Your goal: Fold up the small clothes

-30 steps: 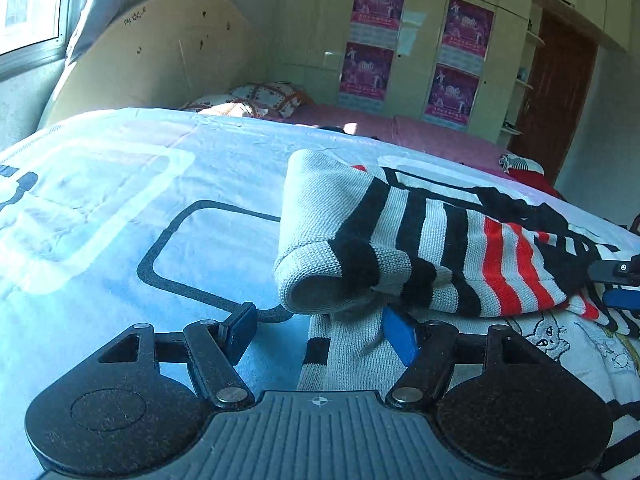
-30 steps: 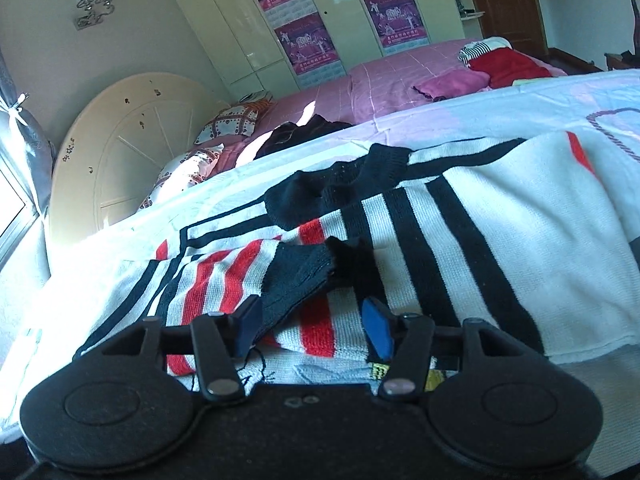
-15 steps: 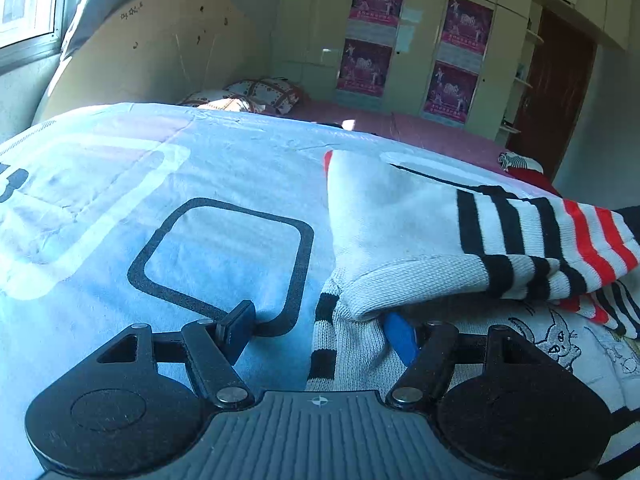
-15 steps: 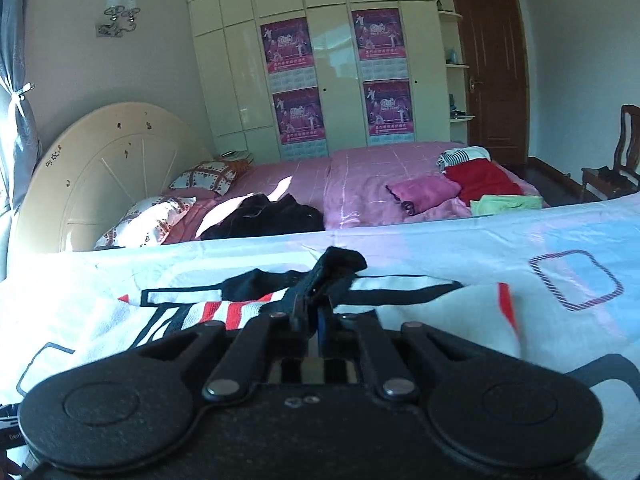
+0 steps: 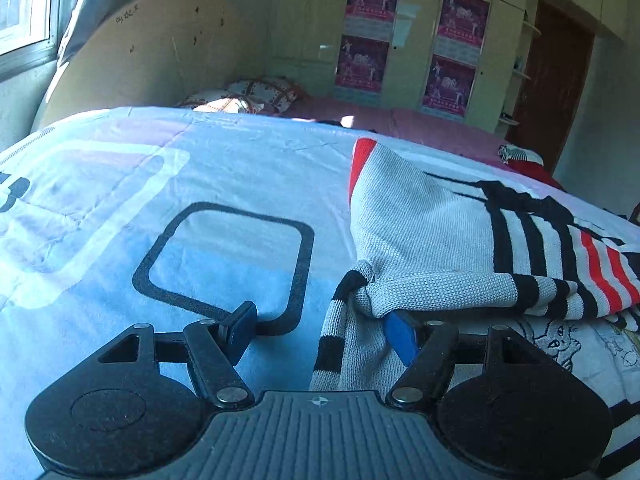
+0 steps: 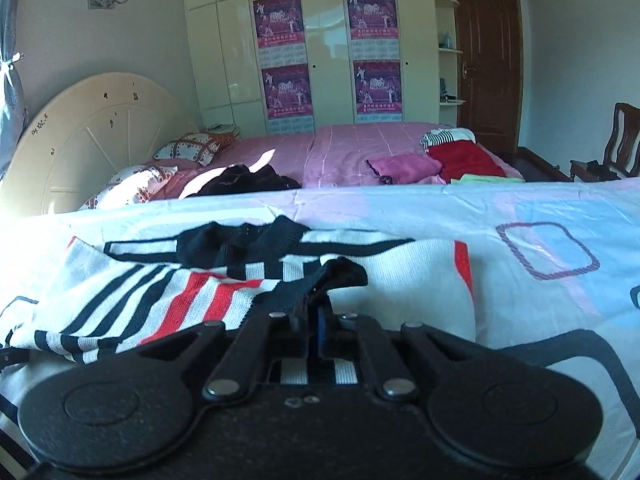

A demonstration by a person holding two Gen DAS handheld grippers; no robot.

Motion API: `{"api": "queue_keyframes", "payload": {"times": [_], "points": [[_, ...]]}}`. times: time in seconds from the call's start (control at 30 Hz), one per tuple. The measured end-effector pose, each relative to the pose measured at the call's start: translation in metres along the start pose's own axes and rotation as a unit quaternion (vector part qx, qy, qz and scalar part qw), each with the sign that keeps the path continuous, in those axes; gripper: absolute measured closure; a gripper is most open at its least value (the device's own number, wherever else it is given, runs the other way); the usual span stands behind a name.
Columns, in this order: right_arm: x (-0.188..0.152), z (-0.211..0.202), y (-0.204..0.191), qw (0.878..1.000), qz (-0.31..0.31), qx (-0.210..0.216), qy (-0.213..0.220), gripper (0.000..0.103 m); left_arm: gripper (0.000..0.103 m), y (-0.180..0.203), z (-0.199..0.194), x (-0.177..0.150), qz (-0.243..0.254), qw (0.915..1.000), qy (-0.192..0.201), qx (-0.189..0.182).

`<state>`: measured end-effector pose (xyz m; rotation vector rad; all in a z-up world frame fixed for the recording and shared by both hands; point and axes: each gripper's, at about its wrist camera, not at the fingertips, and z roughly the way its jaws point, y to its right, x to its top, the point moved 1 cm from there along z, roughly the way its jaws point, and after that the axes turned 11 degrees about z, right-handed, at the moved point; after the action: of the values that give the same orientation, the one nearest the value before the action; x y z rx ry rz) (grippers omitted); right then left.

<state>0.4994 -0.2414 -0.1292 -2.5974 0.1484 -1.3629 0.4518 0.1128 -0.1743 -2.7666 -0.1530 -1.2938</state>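
A pale blue quilt (image 5: 120, 208) with outlined squares covers the bed, and on it lies the striped knit sweater (image 5: 432, 232), white with black and red bands, one sleeve folded across its body. The left gripper (image 5: 320, 330) rests wide apart at the sweater's edge, its right finger tucked under the fold. The right gripper (image 6: 318, 316) is pinched tight on the sweater's black cuff (image 6: 340, 274).
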Motion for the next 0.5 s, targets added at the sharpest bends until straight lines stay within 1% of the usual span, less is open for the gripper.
{"api": "queue_keyframes", "payload": {"times": [0.07,0.1,0.13,0.17,0.2,0.23,0.33,0.4,0.5], "points": [[-0.009,0.020,0.006,0.999,0.002,-0.009,-0.043,0.097,0.033,-0.004,-0.003,-0.002,-0.011,0.9999,0.006,-0.009],[-0.013,0.024,0.008,0.999,0.006,-0.011,-0.053,0.096,0.033,-0.006,-0.005,-0.003,-0.012,0.9998,0.008,-0.012],[-0.014,0.023,0.011,0.999,0.009,-0.006,-0.051,0.094,0.033,-0.009,-0.010,-0.004,-0.013,0.9997,0.011,-0.015],[-0.015,0.020,0.013,0.999,0.013,-0.003,-0.051,0.087,0.033,-0.013,-0.015,-0.006,-0.014,0.9997,0.012,-0.017],[-0.015,0.018,0.016,0.999,0.018,-0.003,-0.051,0.083,0.033,-0.016,-0.020,-0.007,-0.017,0.9997,0.013,-0.015],[-0.013,0.013,0.019,0.999,0.025,-0.003,-0.045,0.079,0.033,-0.021,-0.027,-0.008,-0.024,0.9994,0.019,-0.018],[-0.006,0.000,0.031,0.999,0.048,-0.001,-0.022,0.078,0.033,-0.026,-0.037,0.004,-0.031,0.9981,0.048,-0.023],[0.000,-0.007,0.036,0.998,0.057,-0.002,-0.001,0.078,0.033,-0.018,-0.033,0.022,-0.023,0.9961,0.073,-0.044],[0.007,-0.006,0.036,0.998,0.060,-0.003,0.013,0.082,0.033,0.007,-0.010,0.052,-0.007,0.9918,0.096,-0.085]]}}
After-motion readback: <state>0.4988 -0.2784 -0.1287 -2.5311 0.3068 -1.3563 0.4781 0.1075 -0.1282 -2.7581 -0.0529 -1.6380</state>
